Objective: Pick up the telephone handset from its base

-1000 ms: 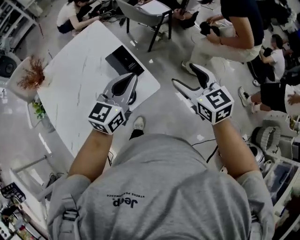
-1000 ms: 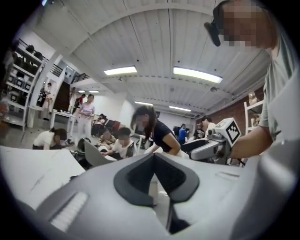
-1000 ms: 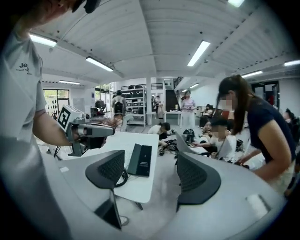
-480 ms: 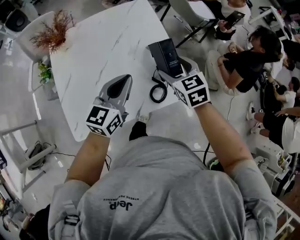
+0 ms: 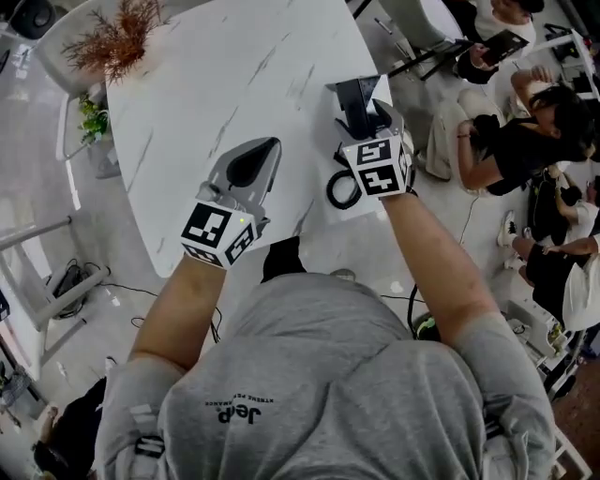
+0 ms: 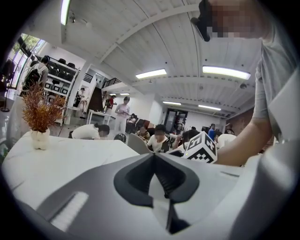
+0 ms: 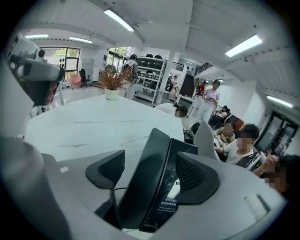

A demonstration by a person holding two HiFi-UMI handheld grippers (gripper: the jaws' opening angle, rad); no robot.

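A black telephone (image 5: 354,94) stands near the right edge of the white marble table (image 5: 216,75), with its coiled cord (image 5: 339,190) lying in front of it. In the right gripper view the handset (image 7: 143,178) leans as a dark slab against the printed base (image 7: 172,187). My right gripper (image 5: 367,112) (image 7: 150,164) is open, one jaw on each side of the telephone; the left jaw stands clear of the handset. My left gripper (image 5: 262,148) (image 6: 155,159) hovers over the table's near part, shut and holding nothing.
A dried reddish plant in a white pot (image 5: 117,37) (image 6: 40,110) (image 7: 112,82) stands at the table's far left corner. Seated people (image 5: 506,131) and a chair (image 5: 412,19) crowd the floor just right of the table edge.
My right gripper has come in from over the floor on the right and now straddles the telephone. The left gripper has stayed shut over the table.
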